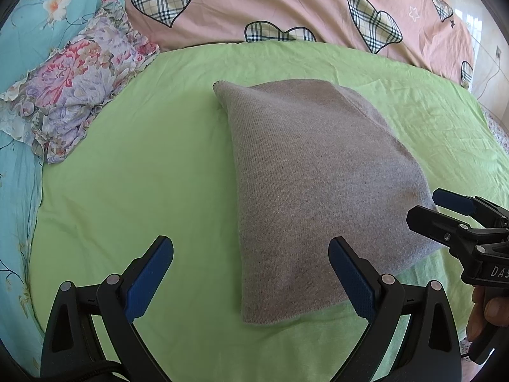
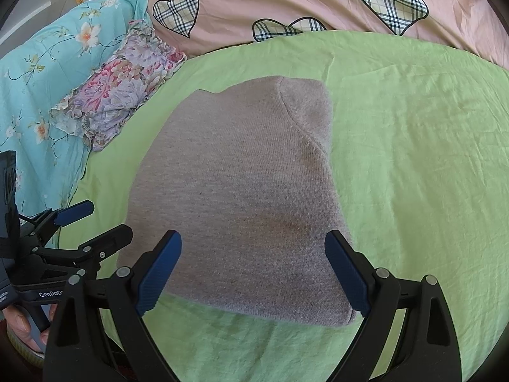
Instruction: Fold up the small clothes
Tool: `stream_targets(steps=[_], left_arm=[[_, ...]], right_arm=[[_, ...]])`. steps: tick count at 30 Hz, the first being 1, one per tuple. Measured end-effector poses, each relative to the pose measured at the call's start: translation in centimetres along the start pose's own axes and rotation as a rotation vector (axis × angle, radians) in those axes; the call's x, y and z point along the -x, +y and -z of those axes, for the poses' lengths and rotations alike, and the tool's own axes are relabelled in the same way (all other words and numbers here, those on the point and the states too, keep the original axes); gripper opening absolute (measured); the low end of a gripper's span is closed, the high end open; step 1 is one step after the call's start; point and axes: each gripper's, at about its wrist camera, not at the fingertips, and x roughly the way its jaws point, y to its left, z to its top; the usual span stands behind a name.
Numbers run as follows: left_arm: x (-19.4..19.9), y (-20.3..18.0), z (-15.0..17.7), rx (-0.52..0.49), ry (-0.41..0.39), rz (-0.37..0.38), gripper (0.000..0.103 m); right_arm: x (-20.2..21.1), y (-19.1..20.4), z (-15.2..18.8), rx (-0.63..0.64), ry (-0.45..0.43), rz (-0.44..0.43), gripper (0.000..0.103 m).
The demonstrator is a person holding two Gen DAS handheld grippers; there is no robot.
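Observation:
A grey knit garment (image 1: 318,191) lies folded into a compact bundle on the green sheet (image 1: 143,191); it also shows in the right wrist view (image 2: 241,197). My left gripper (image 1: 251,273) is open and empty, hovering at the garment's near left edge. My right gripper (image 2: 253,270) is open and empty, just above the garment's near edge. The right gripper also shows at the right edge of the left wrist view (image 1: 426,207). The left gripper shows at the left of the right wrist view (image 2: 108,219).
A floral folded cloth (image 1: 73,82) lies at the far left on the sheet's edge, also seen in the right wrist view (image 2: 124,86). A pink quilt with plaid hearts (image 1: 286,3) lies behind. A turquoise flowered cover (image 1: 19,191) lies to the left.

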Motion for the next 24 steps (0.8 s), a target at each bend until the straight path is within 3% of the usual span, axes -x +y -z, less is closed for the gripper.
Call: stream_targets(steps=[24], left_arm=[[0.36, -0.11, -0.30, -0.011, -0.009, 0.006, 0.099]], right_arm=[[0.19, 0.18, -0.07, 0.002, -0.004, -0.003, 0.092]])
